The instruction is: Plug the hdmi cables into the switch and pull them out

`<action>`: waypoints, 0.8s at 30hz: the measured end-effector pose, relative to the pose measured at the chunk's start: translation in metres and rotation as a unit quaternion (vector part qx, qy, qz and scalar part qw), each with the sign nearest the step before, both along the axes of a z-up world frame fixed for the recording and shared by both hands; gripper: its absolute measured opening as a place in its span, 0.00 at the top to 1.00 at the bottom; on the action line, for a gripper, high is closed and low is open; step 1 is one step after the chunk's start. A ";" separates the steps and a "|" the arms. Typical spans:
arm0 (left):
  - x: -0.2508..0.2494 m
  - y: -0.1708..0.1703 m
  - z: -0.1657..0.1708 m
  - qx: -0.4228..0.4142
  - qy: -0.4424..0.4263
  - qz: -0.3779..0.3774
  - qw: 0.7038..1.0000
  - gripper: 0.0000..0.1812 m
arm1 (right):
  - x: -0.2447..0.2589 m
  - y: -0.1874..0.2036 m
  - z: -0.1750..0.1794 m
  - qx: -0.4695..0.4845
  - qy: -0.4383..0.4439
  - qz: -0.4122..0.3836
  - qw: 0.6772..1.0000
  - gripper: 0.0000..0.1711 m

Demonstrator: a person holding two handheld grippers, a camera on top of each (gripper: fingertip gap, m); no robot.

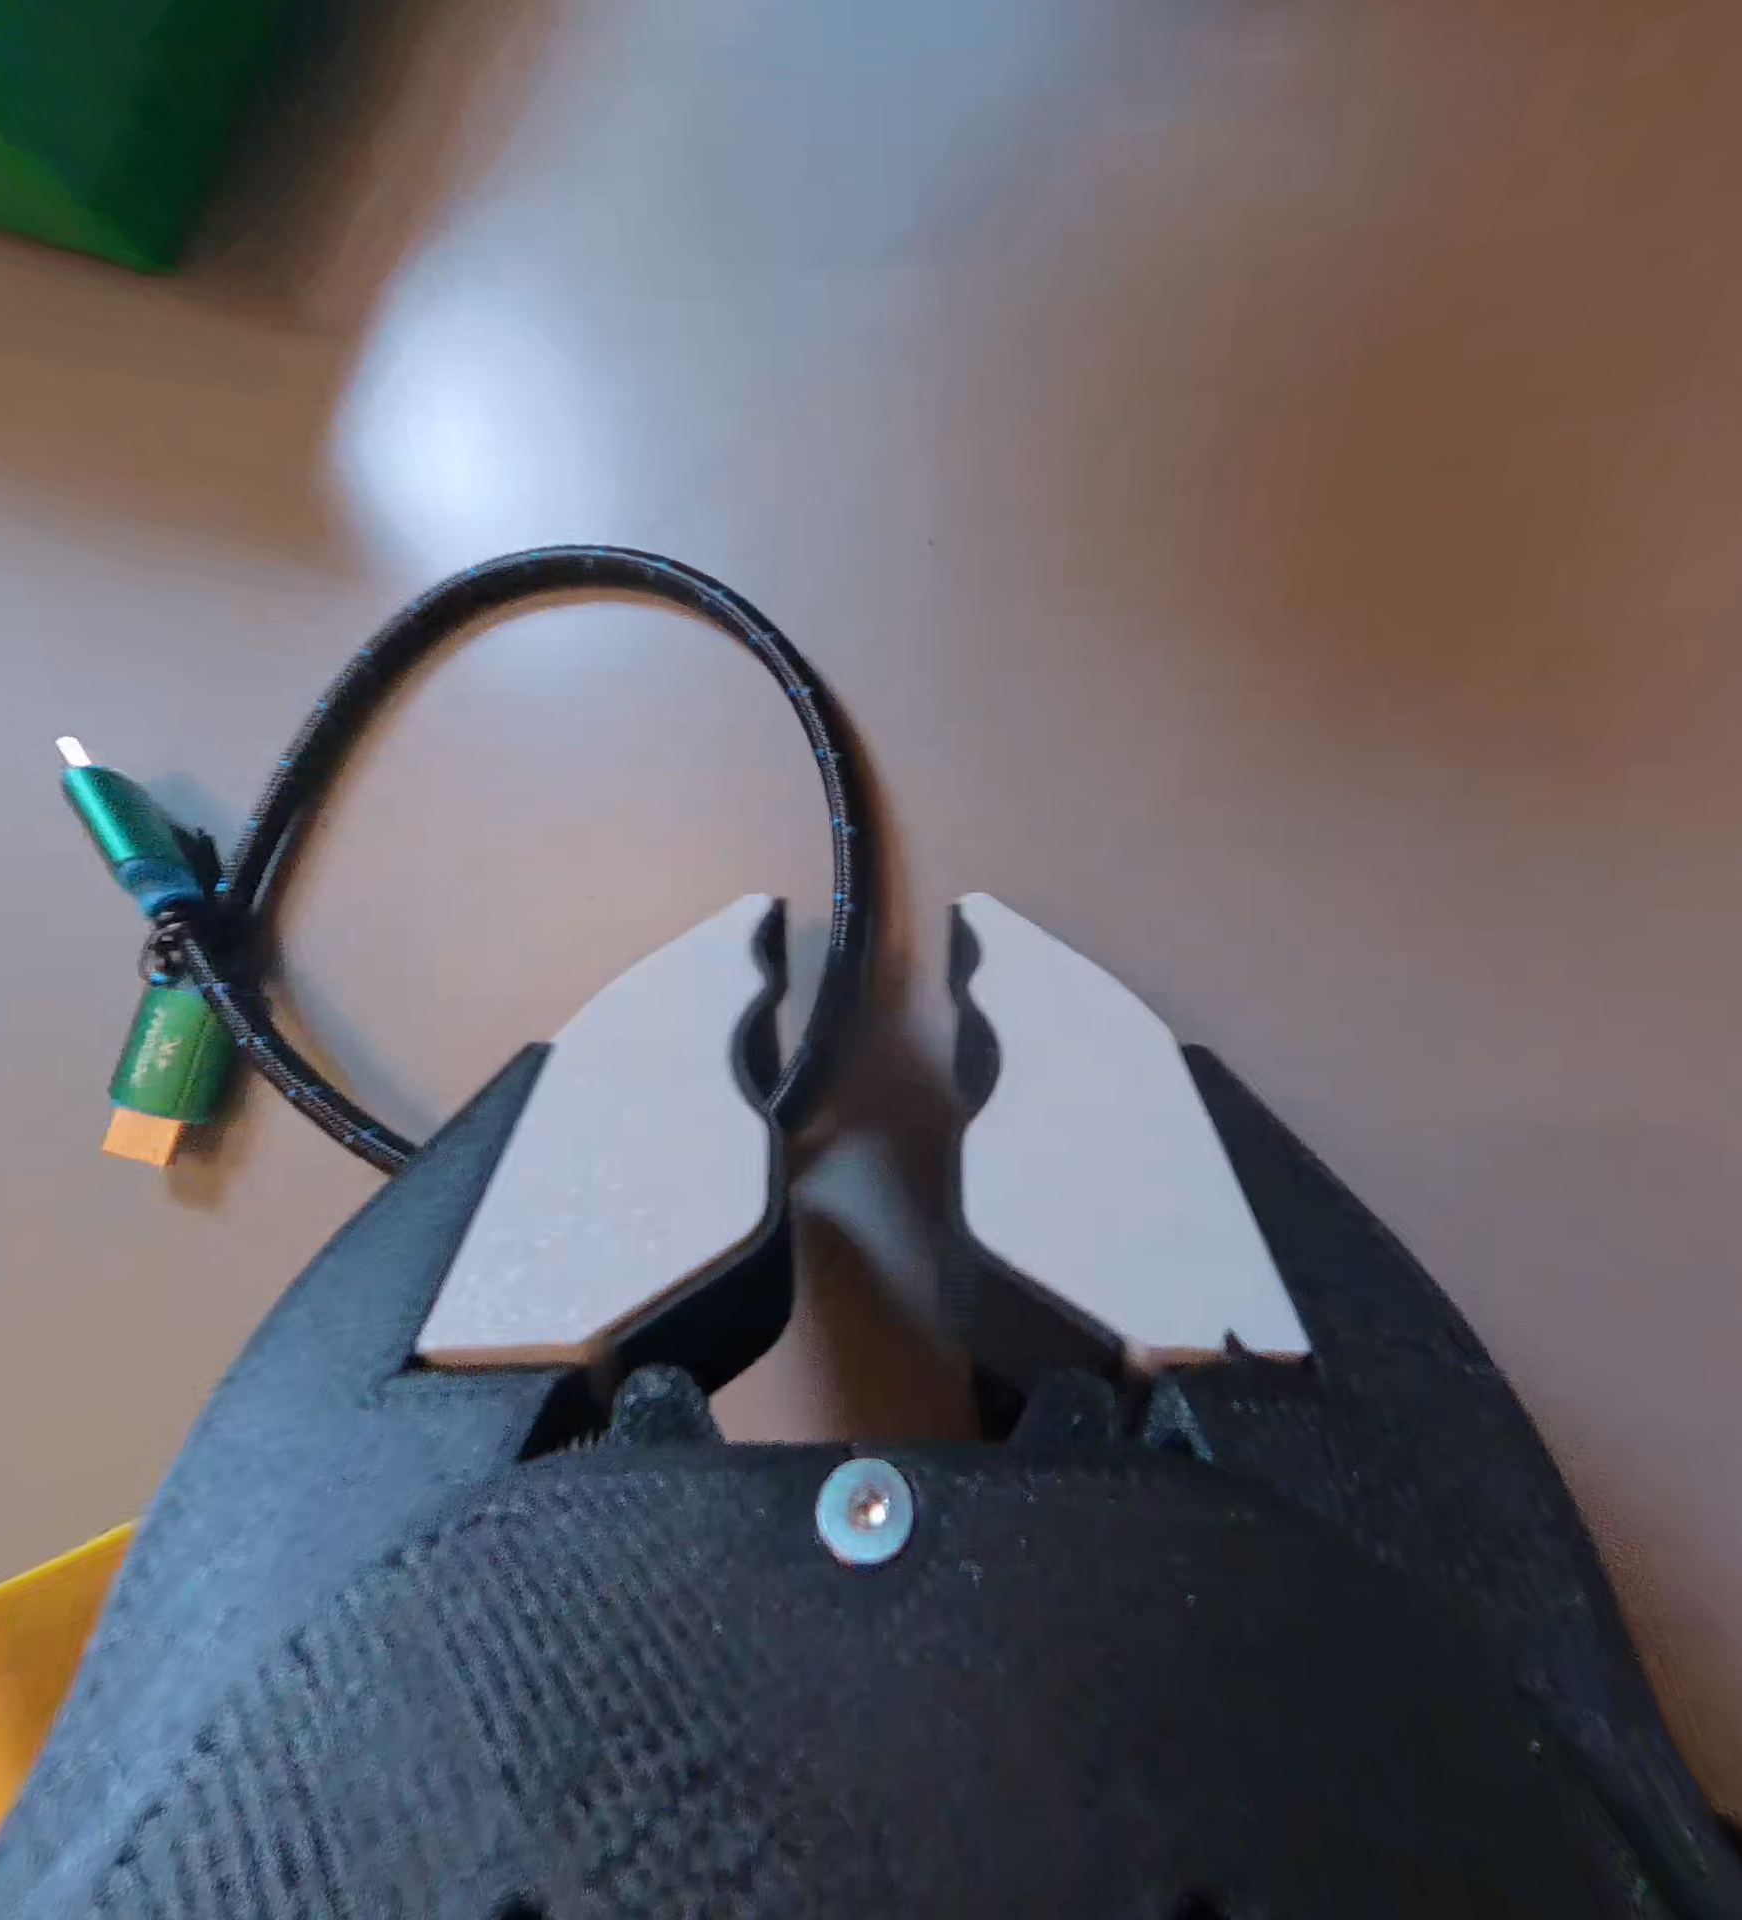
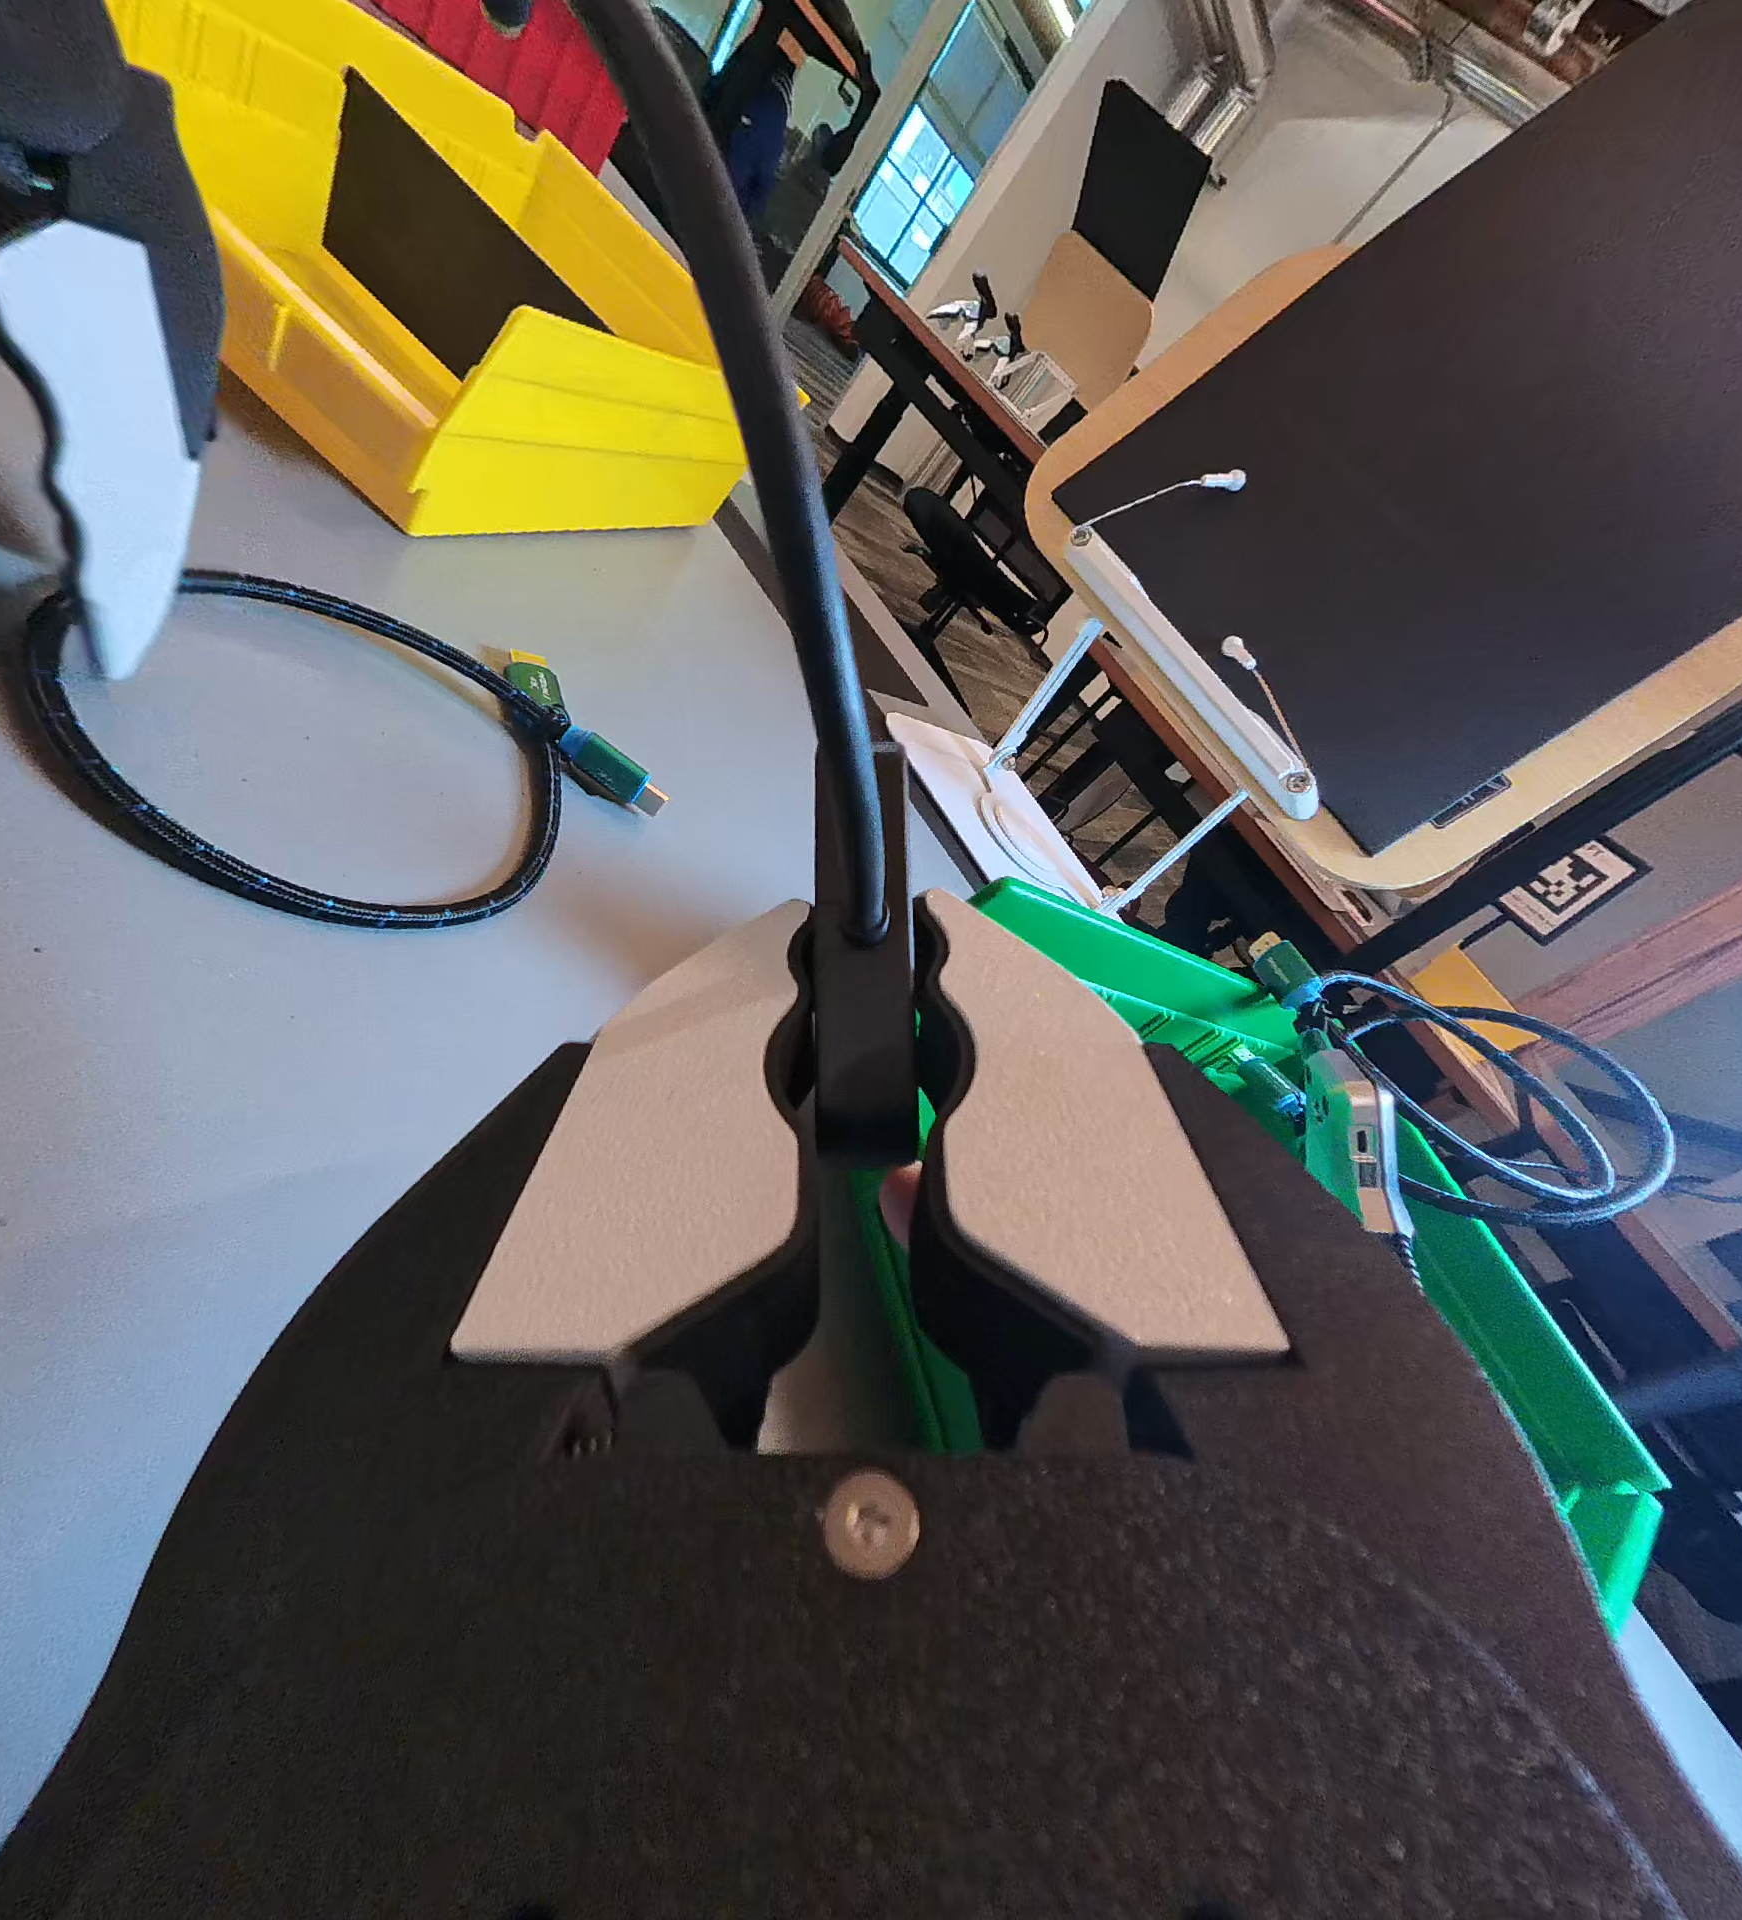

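Right gripper (image 2: 862, 914) clamps black plug; left gripper (image 1: 867, 914) open over braided cable.

Right jaws closed on the black plug (image 2: 862, 1060), its smooth black cable (image 2: 742, 312) arching up and away. Left jaws parted, holding nothing; braided cable (image 1: 638, 582) loops on the grey bench (image 1: 1262, 623), 1 strand passing between the jaws, its 2 green plugs (image 1: 160, 1060) lying left. Yellow bin (image 2: 534, 416) behind, green bin (image 2: 1469, 1299) at the bench edge holds another coiled cable (image 2: 1532, 1101). Can't tell where the switch is.
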State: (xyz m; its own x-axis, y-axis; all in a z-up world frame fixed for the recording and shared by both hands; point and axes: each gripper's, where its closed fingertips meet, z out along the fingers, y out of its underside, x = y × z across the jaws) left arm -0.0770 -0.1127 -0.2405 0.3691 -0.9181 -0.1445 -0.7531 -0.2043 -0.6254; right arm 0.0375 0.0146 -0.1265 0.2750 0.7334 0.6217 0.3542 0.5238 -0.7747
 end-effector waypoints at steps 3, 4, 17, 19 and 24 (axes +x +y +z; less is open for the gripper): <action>-0.004 -0.003 -0.003 0.013 0.042 -0.023 0.999 0.96 | 0.001 0.001 0.001 0.002 0.001 -0.002 1.000 0.91; -0.004 -0.010 -0.002 0.009 0.054 -0.042 0.998 0.96 | 0.002 0.001 0.002 0.002 0.003 -0.003 1.000 0.92; -0.052 0.069 0.141 0.077 -0.322 0.204 0.921 1.00 | 0.009 0.008 0.012 -0.008 0.034 -0.019 0.999 0.91; -0.061 0.081 0.108 0.078 -0.248 0.235 0.937 0.94 | 0.010 0.009 0.014 -0.006 0.037 -0.021 0.999 0.91; -0.003 0.021 0.098 0.085 -0.185 0.028 0.979 0.91 | 0.010 0.008 0.014 -0.006 0.037 -0.016 0.999 0.91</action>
State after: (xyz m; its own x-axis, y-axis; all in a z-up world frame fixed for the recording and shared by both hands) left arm -0.0804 -0.0922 -0.1428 0.4744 -0.8692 -0.1393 -0.4587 -0.1090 -0.8819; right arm 0.0475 0.0229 -0.1127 0.3426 0.7306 0.5906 0.3117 0.5047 -0.8051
